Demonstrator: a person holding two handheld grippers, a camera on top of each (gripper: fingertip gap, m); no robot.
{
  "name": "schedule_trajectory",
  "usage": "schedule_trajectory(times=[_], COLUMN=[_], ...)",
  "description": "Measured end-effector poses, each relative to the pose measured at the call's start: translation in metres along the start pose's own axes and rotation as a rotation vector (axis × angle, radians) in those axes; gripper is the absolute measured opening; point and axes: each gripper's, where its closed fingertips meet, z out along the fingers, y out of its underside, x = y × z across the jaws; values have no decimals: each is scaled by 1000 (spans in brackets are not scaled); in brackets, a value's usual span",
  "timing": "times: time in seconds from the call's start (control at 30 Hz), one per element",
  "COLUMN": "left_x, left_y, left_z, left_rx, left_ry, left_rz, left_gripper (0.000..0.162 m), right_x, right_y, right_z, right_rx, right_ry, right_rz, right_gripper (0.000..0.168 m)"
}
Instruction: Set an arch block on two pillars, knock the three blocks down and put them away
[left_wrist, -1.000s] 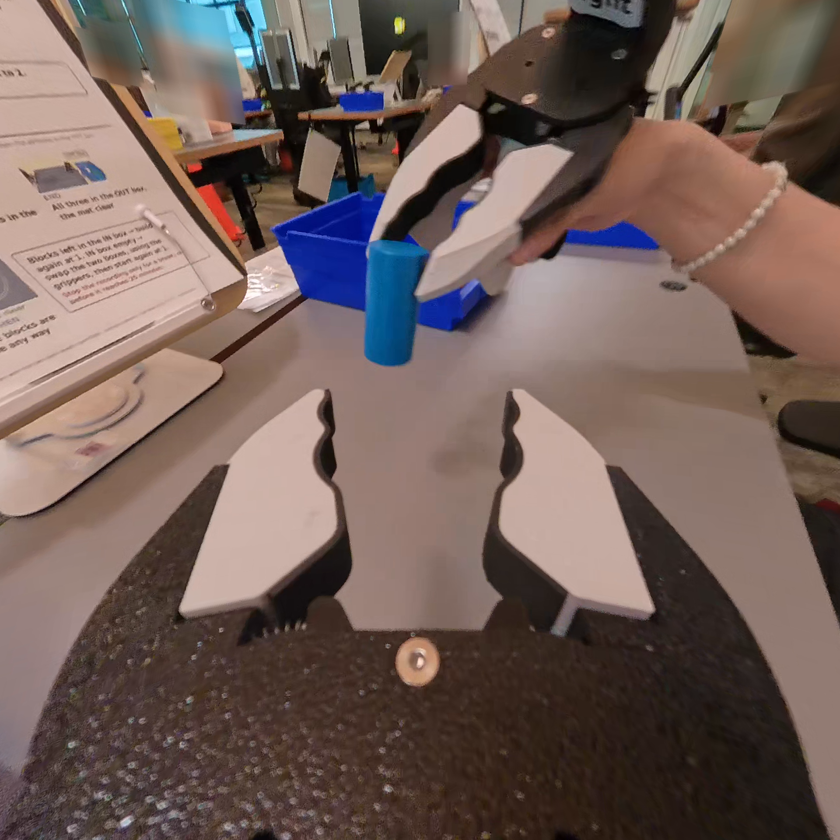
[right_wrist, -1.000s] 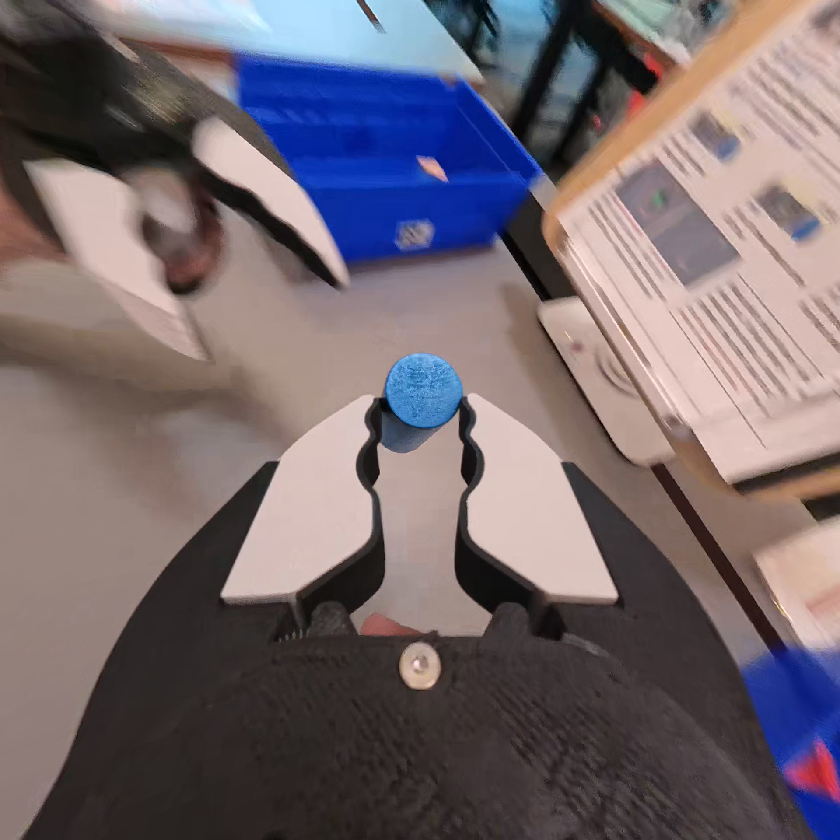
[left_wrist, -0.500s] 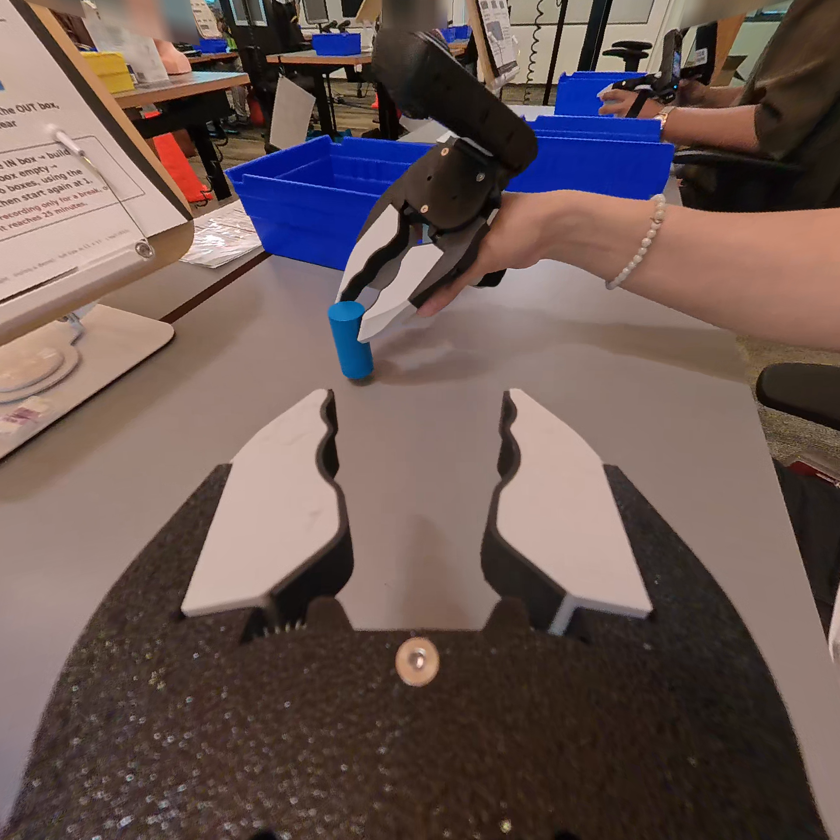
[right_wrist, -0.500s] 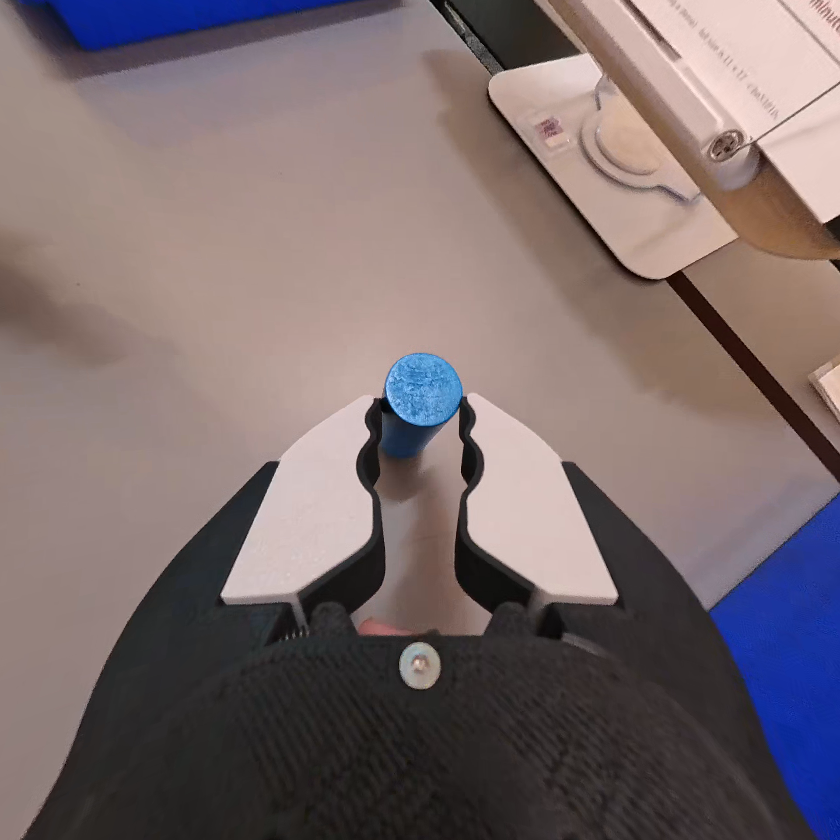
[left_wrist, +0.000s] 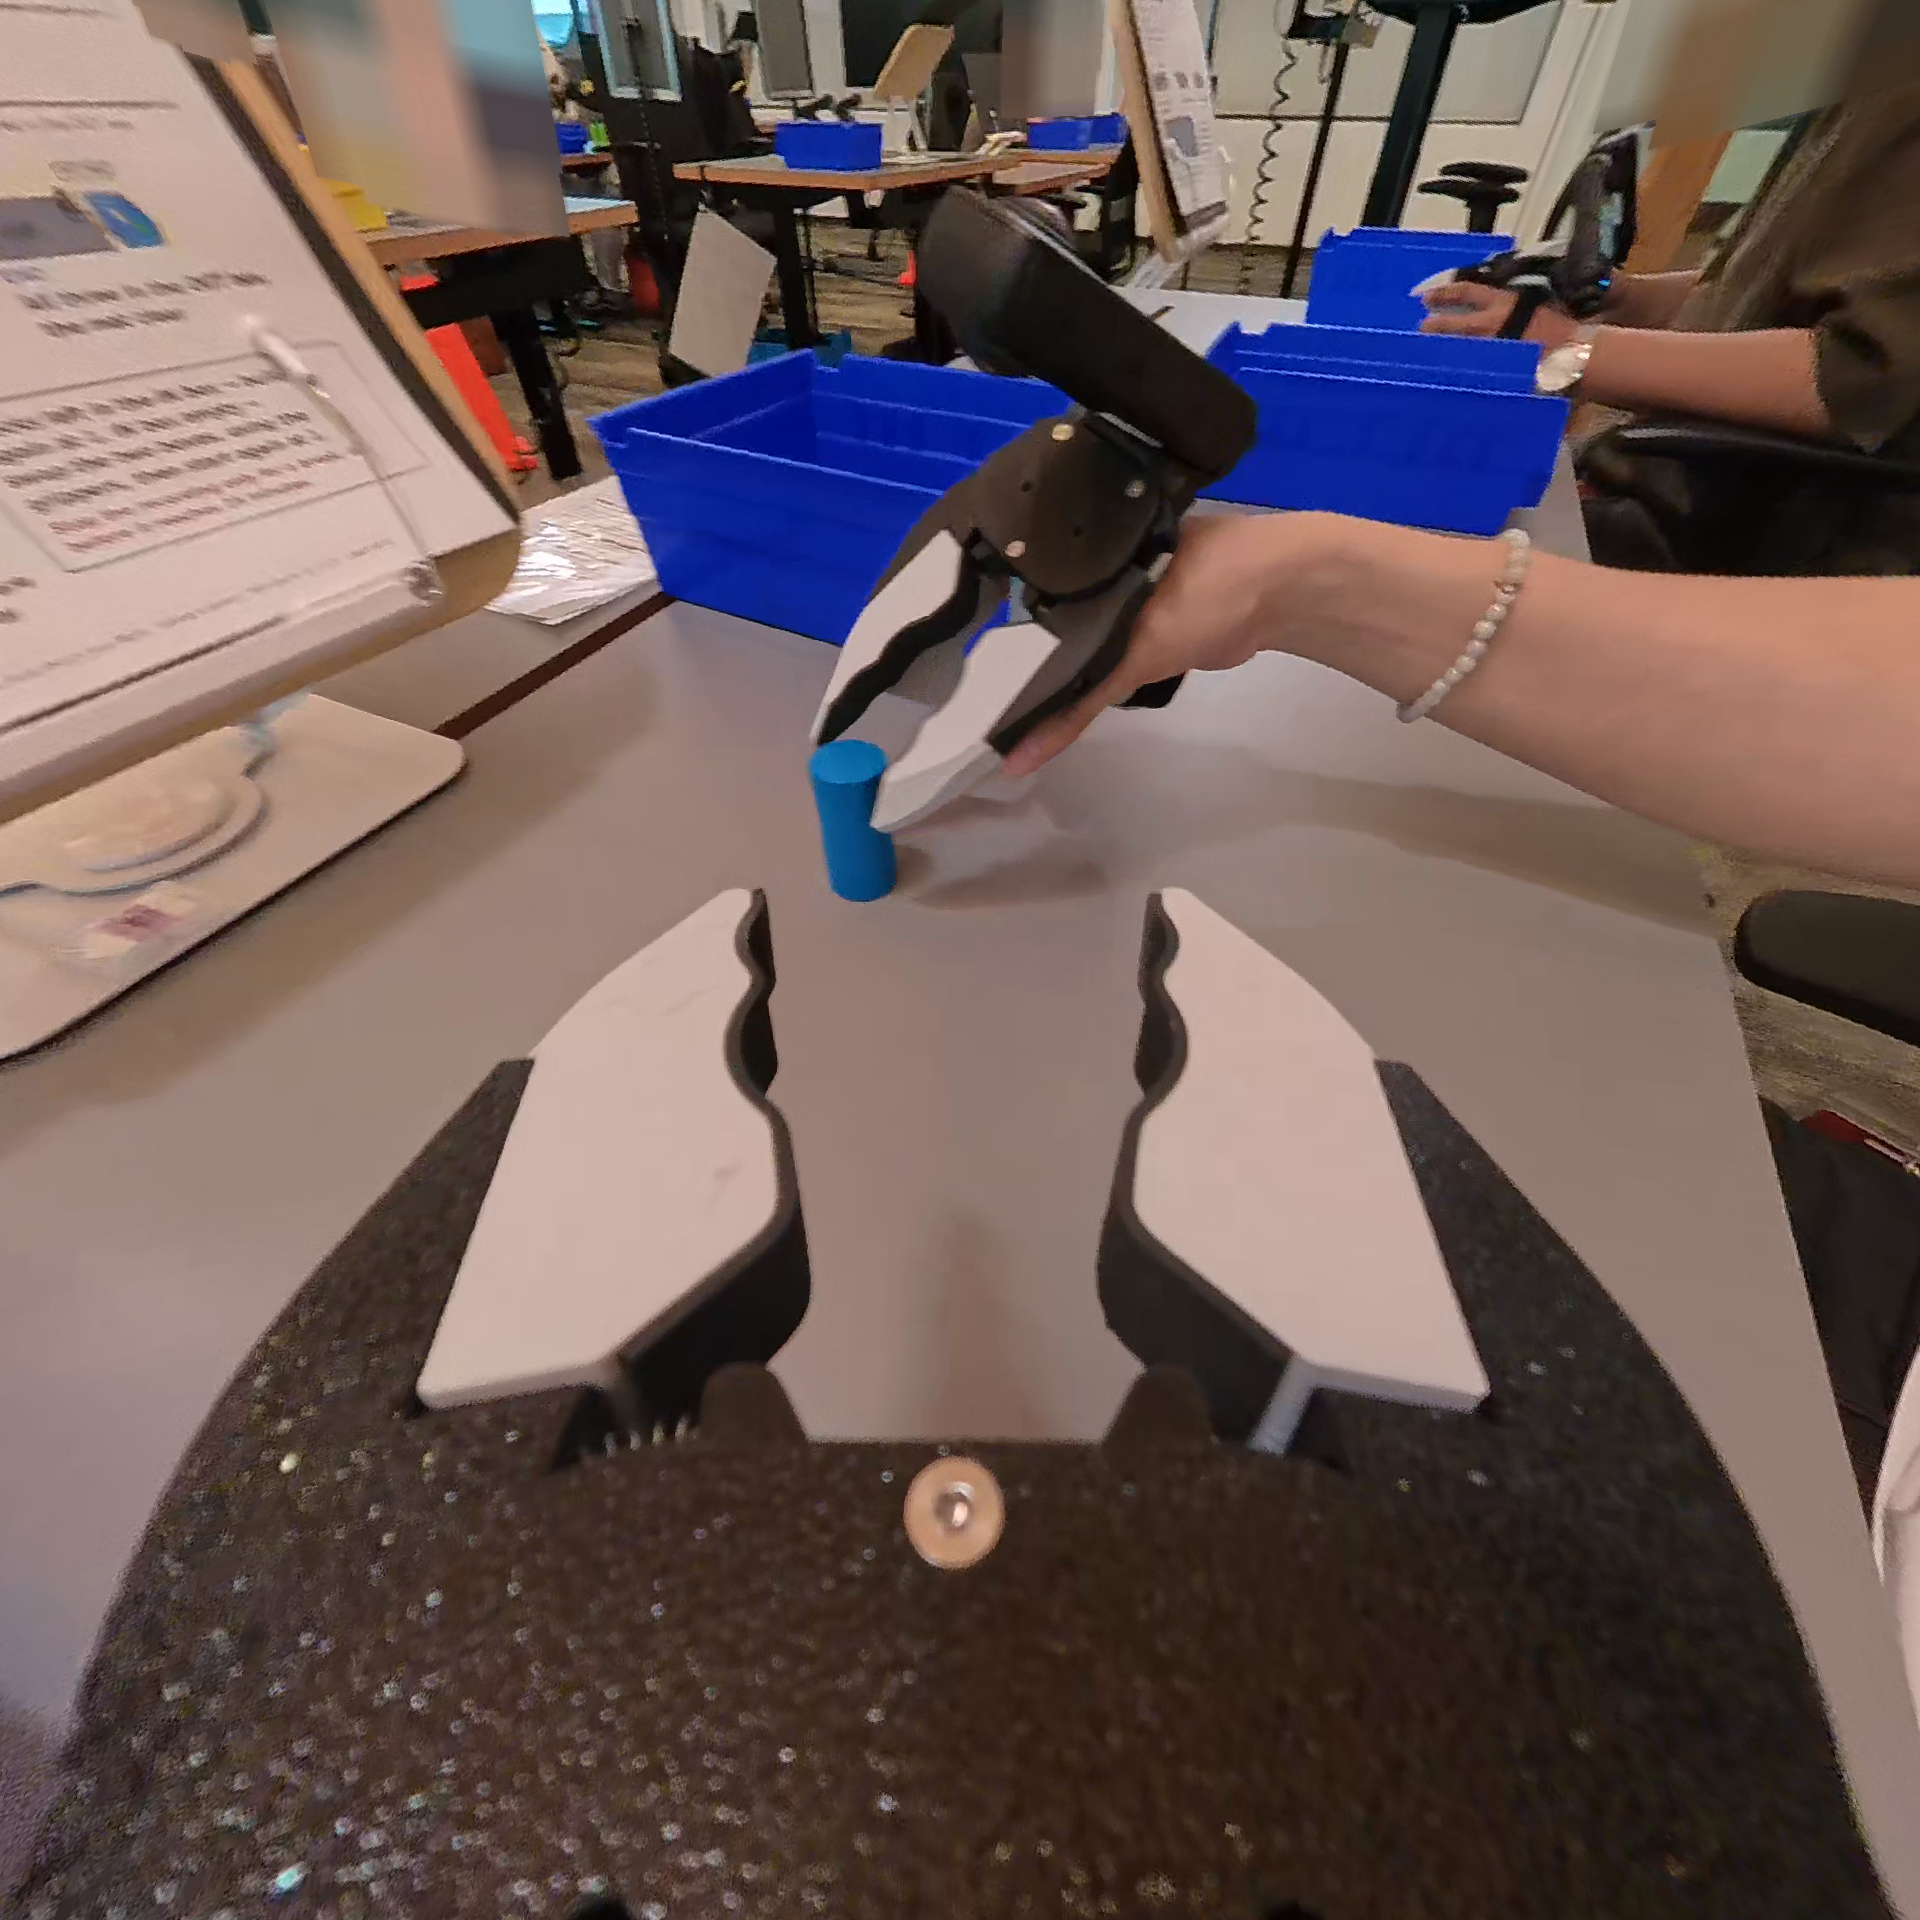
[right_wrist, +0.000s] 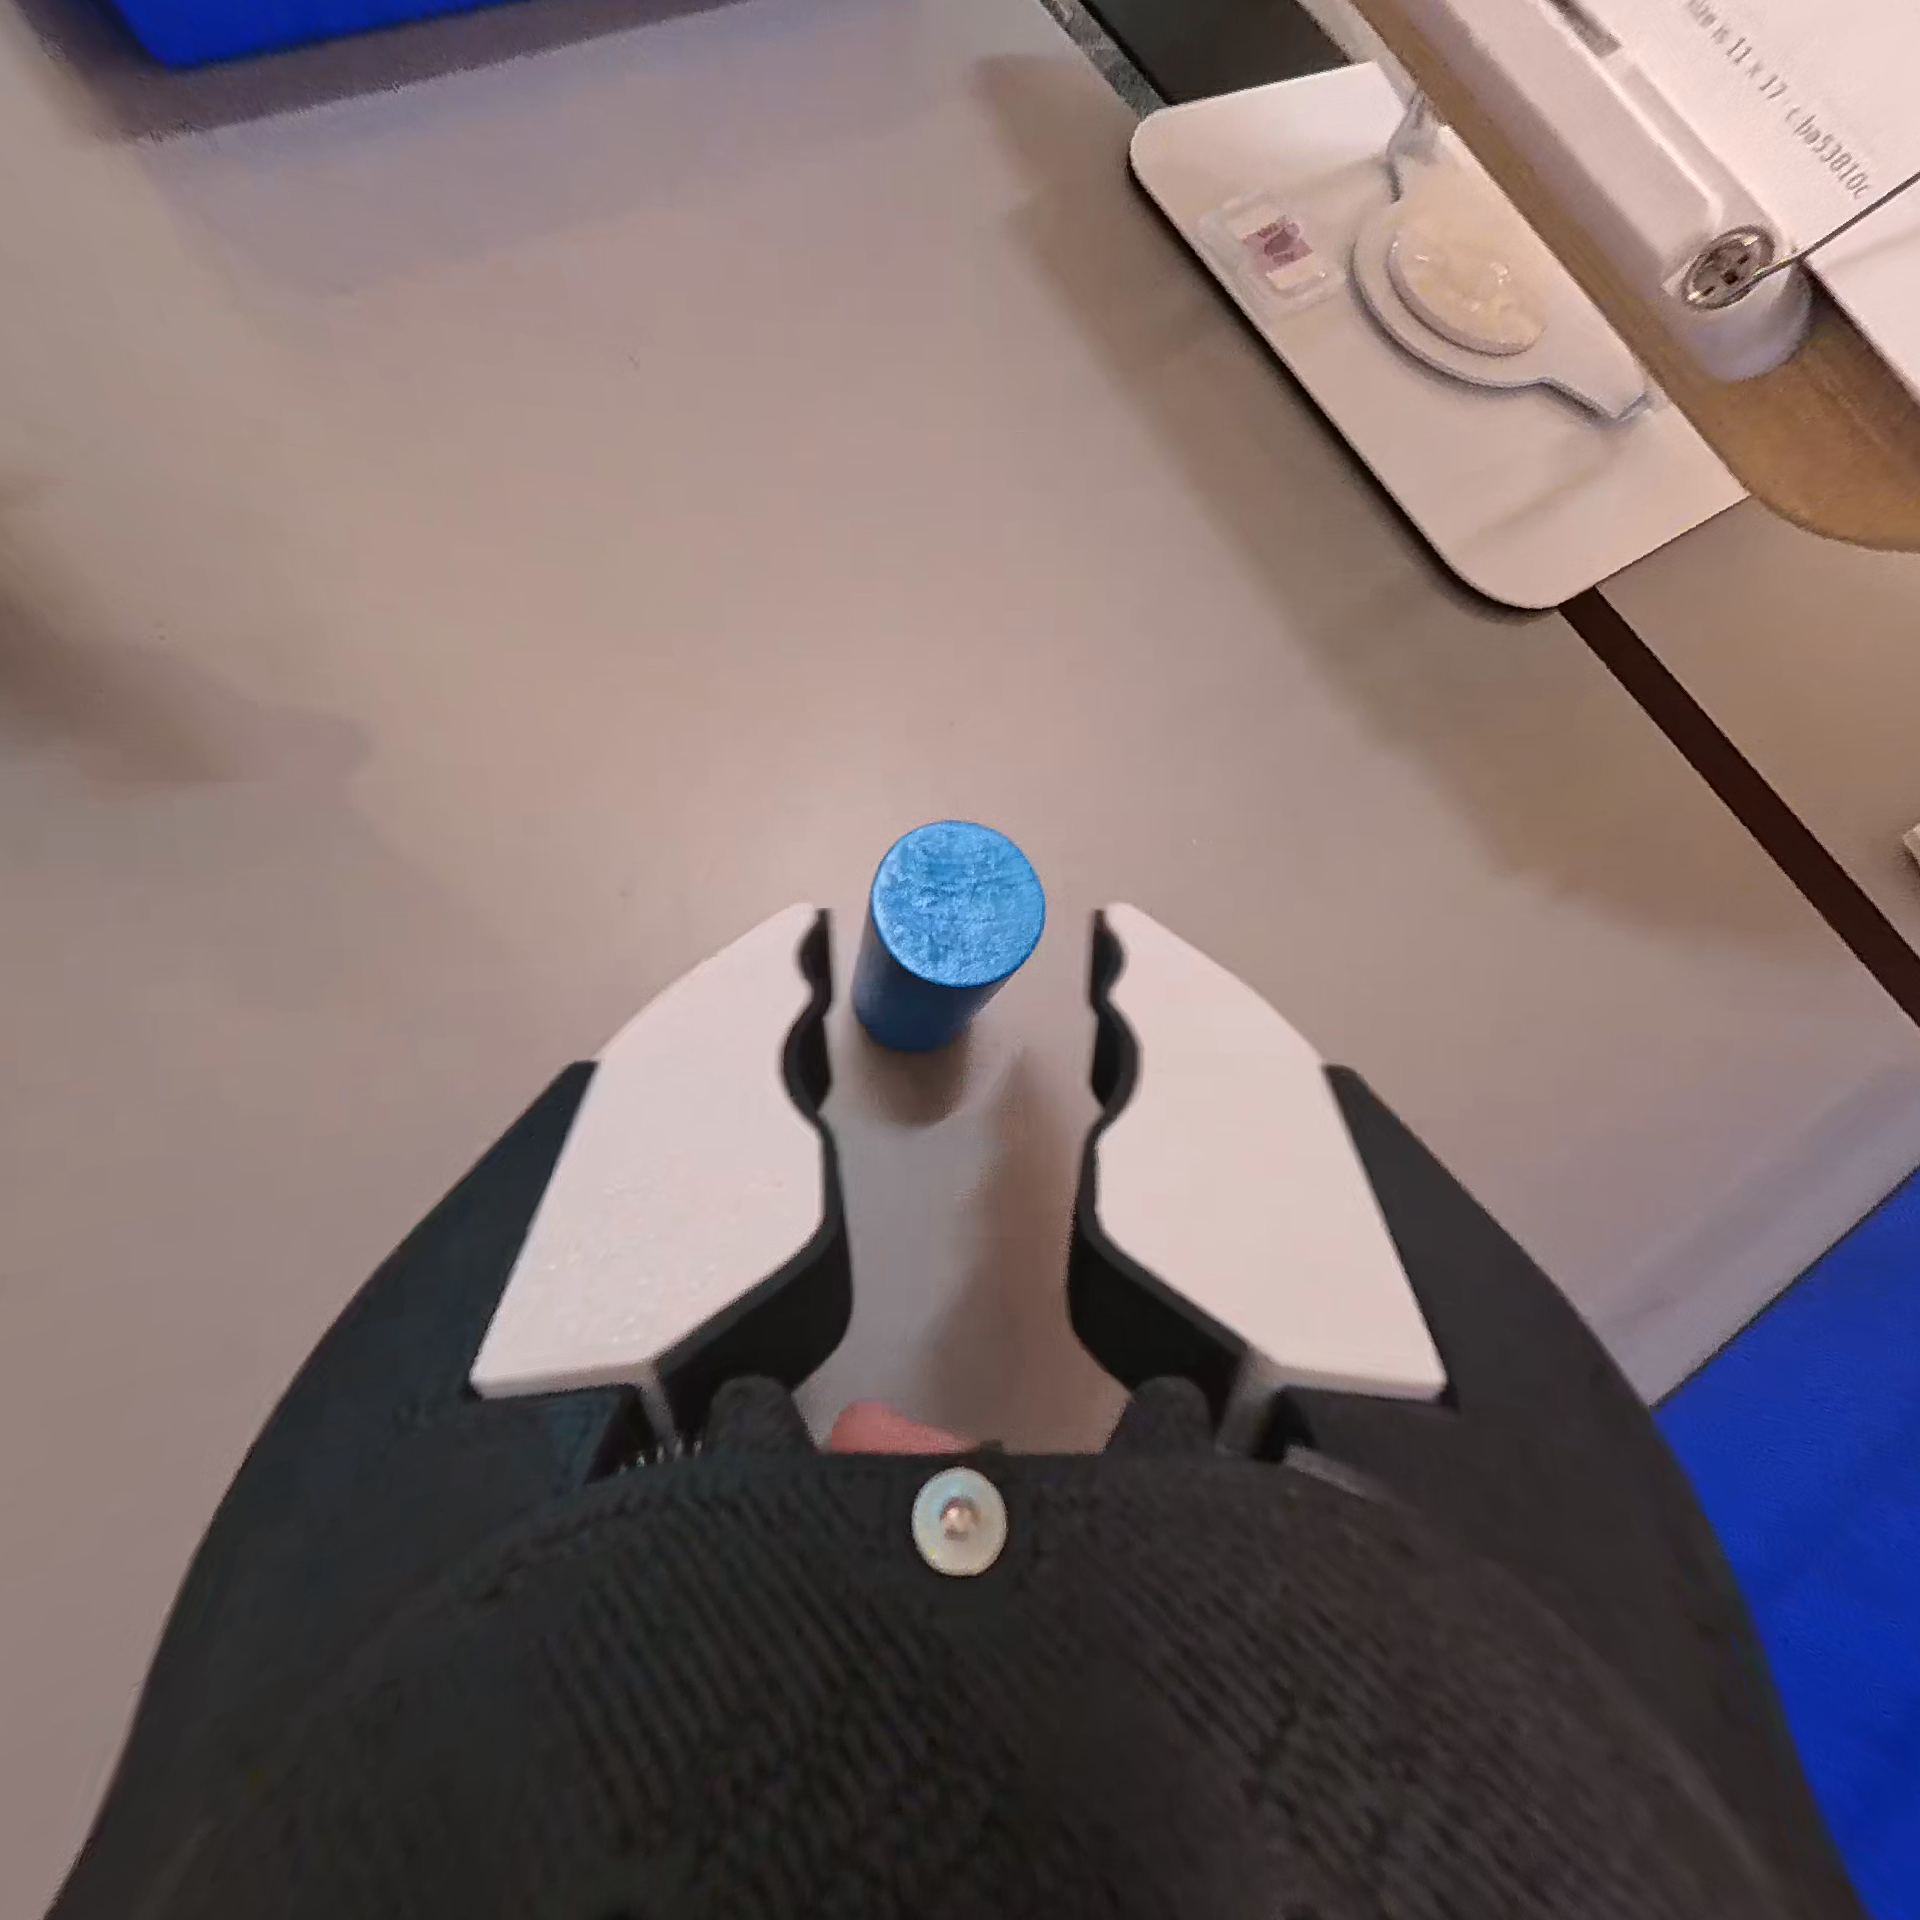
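Note:
A blue cylinder (right_wrist: 948, 935) stands upright on the grey table (right_wrist: 520, 520). My right gripper (right_wrist: 958, 914) is open around it, its jaws apart on either side with a gap on the right side. In the left wrist view the cylinder (left_wrist: 852, 821) stands on the table (left_wrist: 1299, 883) with the right gripper (left_wrist: 852, 774) above it, held by a hand. My left gripper (left_wrist: 954, 899) is open and empty, a short way in front of the cylinder.
A stand with a printed sheet (left_wrist: 156, 416) and its white base (left_wrist: 208, 831) is at the left; the base also shows in the right wrist view (right_wrist: 1403, 364). Two blue bins (left_wrist: 790, 488) (left_wrist: 1392, 426) stand at the far table edge. Another person sits at the far right.
The right gripper lowered the blue cylinder onto the table, then opened and let it go. The left gripper stayed open with little movement.

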Motion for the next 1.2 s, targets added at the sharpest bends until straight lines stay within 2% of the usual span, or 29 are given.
schedule_trajectory(times=[0.13,0.2,0.27,0.33,0.5,0.57,0.63,0.7,0.87,1.07,1.2], left_x=[-37,-73,-116,-159,-260,-286,-307,-316,-326,-326,-330], left_y=[-25,-36,-30,-8,65,94,112,123,151,149,152], left_z=[-39,-69,-98,-121,-155,-162,-162,-151,-146,-140,-137], left_rx=[-5,-45,-173,-381,-900,-1088,-1203,-1193,-1213,-1213,-1251], left_ry=[-95,-187,-264,-277,-273,-249,-246,-214,-71,33,74], left_rz=[7,32,117,263,683,812,955,1067,1024,988,1010], left_gripper=[67,66,67,53,55,62,73,70,62,53,54], right_x=[-2,-11,-18,-25,-44,-49,-52,-52,-50,-46,-44], right_y=[-17,-23,-22,-17,-3,6,16,25,43,52,54], right_z=[-20,-34,-49,-62,-86,-91,-93,-95,-100,-105,-105], right_rx=[84,129,145,146,160,154,149,145,131,131,138], right_ry=[6,-13,-6,8,23,32,39,49,51,62,69], right_rz=[45,62,58,37,30,38,54,85,149,175,191], right_gripper=[80,83,83,84,84,84,84,85,85,85,85])
